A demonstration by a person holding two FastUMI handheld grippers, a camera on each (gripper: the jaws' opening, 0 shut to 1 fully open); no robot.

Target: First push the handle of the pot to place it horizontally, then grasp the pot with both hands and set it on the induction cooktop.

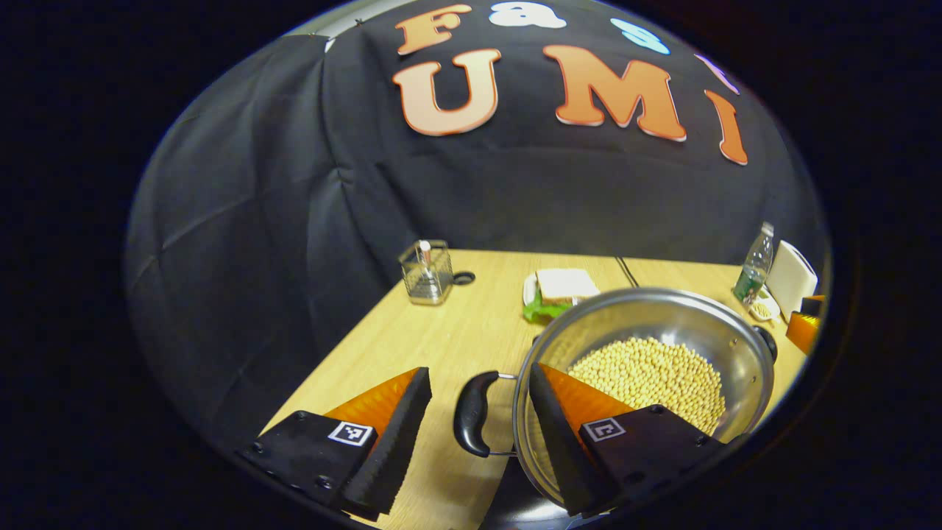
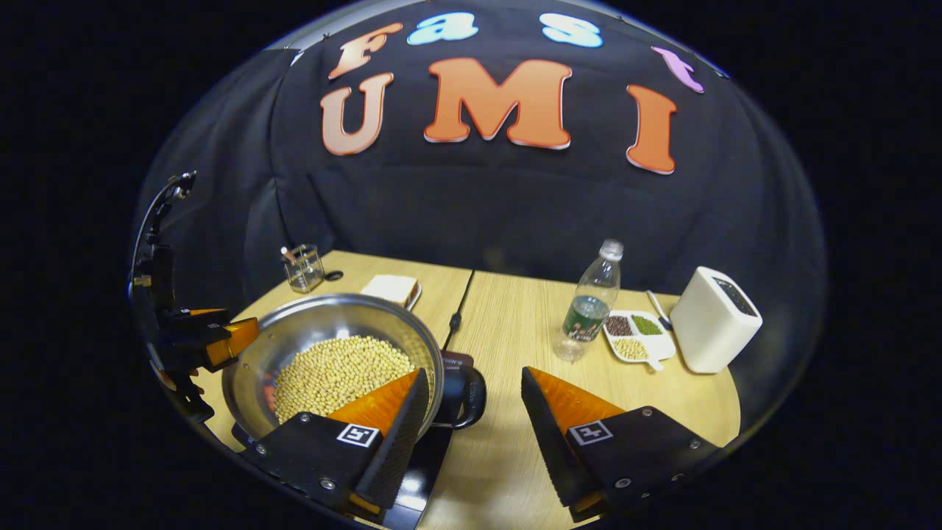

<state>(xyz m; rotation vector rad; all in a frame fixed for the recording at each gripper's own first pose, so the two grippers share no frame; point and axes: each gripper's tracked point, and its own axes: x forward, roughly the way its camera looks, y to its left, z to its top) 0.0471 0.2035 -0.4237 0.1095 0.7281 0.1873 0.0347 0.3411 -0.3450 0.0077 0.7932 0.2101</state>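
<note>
Steel pot (image 1: 655, 346), heaped with pale beans (image 1: 651, 379), sits lower right in the left gripper view, its black side handle (image 1: 472, 412) lying level between the left gripper's (image 1: 480, 423) spread fingers, neither pressing it. No writing on it can be read. Behind, mid-frame, stand a wire holder (image 1: 427, 272), a sandwich (image 1: 563, 287) and, far right, a bottle (image 1: 754, 265).

In the right gripper view the pot (image 2: 331, 346) is lower left on the dark cooktop (image 2: 423, 471); the right gripper (image 2: 475, 412) straddles its other handle (image 2: 464, 397), fingers apart. A bottle (image 2: 592, 302) with an unreadable label, a bean dish (image 2: 636, 335) and a white box (image 2: 714, 320) stand right of centre. The left gripper (image 2: 206, 342) shows at the left edge.
</note>
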